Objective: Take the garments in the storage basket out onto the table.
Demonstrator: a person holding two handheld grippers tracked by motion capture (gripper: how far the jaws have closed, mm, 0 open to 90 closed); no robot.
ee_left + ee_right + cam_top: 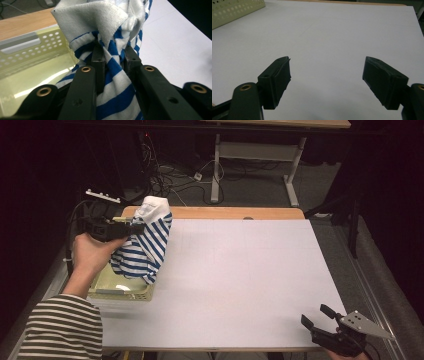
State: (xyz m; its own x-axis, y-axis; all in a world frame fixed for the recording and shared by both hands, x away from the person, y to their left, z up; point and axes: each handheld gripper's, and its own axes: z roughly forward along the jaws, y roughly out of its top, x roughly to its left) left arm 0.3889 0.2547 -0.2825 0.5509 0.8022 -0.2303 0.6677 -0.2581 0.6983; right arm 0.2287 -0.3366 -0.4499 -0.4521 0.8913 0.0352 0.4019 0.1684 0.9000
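My left gripper point(113, 56) is squeezed tight on a bunch of the soft blue-and-white striped cloth shirt point(145, 242). In the left gripper view its two black jaws pinch a twisted fold just under the white collar, and that is all they have. The rest of the shirt hangs down from there, at about 5 o'clock from the gripper in the high view.

The bottom of the shirt is down inside the pale yellow plastic basket with little holes point(120, 292), at the table's 9 o'clock edge. I think the hem could catch on the basket wall and tip or drag the basket along if I pull sideways too soon. The bunch could also slip out of the jaws, since the hold is small and the shirt hangs heavy.

My right gripper point(322, 319) rests at the table's 5 o'clock corner, jaws wide apart with nothing between them. It is well apart from the shirt, so it cannot help if the shirt falls onto the flat white table sheet point(240, 280).
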